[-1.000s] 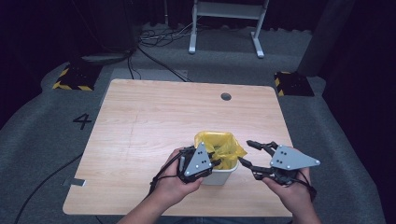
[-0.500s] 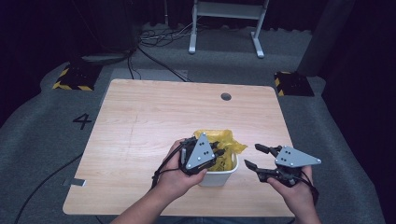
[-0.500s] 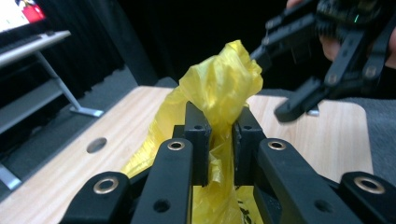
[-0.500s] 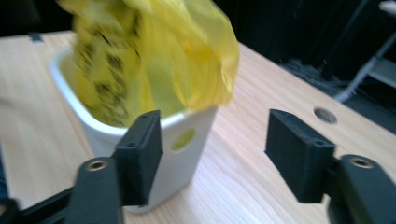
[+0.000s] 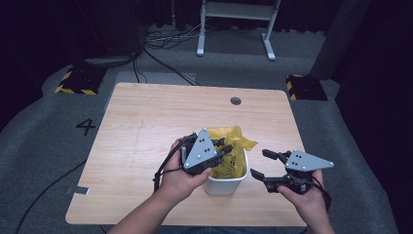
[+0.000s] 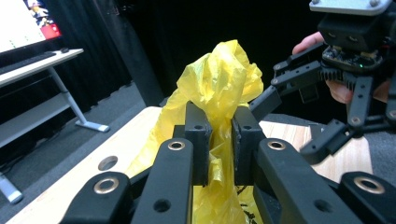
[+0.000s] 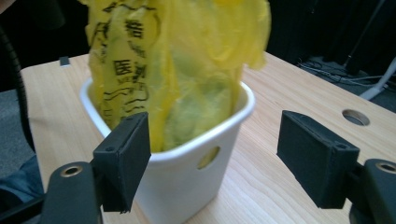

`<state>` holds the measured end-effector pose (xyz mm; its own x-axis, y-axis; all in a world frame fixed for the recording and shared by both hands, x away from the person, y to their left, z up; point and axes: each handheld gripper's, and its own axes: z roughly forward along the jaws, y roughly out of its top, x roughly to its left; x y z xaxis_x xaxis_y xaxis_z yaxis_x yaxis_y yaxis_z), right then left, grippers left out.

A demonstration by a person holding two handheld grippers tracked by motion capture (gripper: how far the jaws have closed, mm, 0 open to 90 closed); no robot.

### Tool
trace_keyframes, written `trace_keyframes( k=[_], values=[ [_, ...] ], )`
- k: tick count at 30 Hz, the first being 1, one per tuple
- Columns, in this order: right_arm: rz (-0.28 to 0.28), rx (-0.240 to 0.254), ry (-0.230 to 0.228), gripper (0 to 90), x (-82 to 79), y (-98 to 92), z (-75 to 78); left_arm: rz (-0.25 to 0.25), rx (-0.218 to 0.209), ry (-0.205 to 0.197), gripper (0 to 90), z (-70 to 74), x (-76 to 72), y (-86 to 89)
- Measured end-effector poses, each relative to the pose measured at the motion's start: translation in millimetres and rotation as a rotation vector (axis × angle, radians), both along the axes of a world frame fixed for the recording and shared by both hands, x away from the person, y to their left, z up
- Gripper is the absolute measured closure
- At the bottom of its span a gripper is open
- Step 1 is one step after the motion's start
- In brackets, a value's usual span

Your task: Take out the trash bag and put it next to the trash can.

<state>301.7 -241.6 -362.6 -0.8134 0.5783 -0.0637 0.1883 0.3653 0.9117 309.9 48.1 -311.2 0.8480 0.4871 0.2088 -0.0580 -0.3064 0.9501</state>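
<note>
High view: a light wooden desk (image 5: 146, 146) was seen on grey carpet, with a white plastic bin (image 5: 226, 183) standing near its front edge between the two hands. A yellow printed bag (image 5: 229, 151) was gathered up out of the bin, its lower part still inside. The left hand-held gripper (image 5: 221, 152) was held over the bin's rim; in the left gripper view its jaws were clamped on the bunched neck of the bag (image 6: 219, 93). The right hand-held gripper (image 5: 263, 165) was held just beside the bin, to its right, touching nothing; its jaws had just been opening and stood wide apart, with the bin (image 7: 187, 158) seen ahead of them but not between the pads.

The risk was judged to lie in the lift: with the bin left unheld, it could be dragged up or tipped over if the bag clung to its walls. The thin film could also be torn or slip from the narrow pinch if it were pulled too sharply.
</note>
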Motion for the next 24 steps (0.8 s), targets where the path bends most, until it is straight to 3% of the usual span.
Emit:
trace_keyframes(
  k=[3,9,15,19,21,24],
  values=[
    [0.026,-0.005,-0.001,25.0,-2.3,7.6,2.6,0.0,0.0,-0.021,80.2,8.3,-1.7,0.2],
    [0.043,-0.004,0.021,21.7,0.1,23.6,-3.0,0.003,-0.043,-0.038,79.5,19.0,-5.3,6.3],
    [0.038,0.043,-0.027,15.6,6.9,39.0,-4.1,-0.01,-0.072,-0.004,79.0,18.2,-1.8,8.9],
    [0.071,0.012,0.007,15.8,16.1,50.2,-9.9,-0.011,-0.075,0.013,79.0,12.5,0.0,9.3],
    [0.056,-0.019,0.002,21.4,19.6,55.0,-15.5,-0.012,-0.063,0.026,78.6,9.3,0.5,9.2],
    [0.086,-0.063,0.021,50.1,22.2,58.4,-21.1,-0.011,-0.045,0.046,77.6,3.2,1.9,7.9]
  ],
)
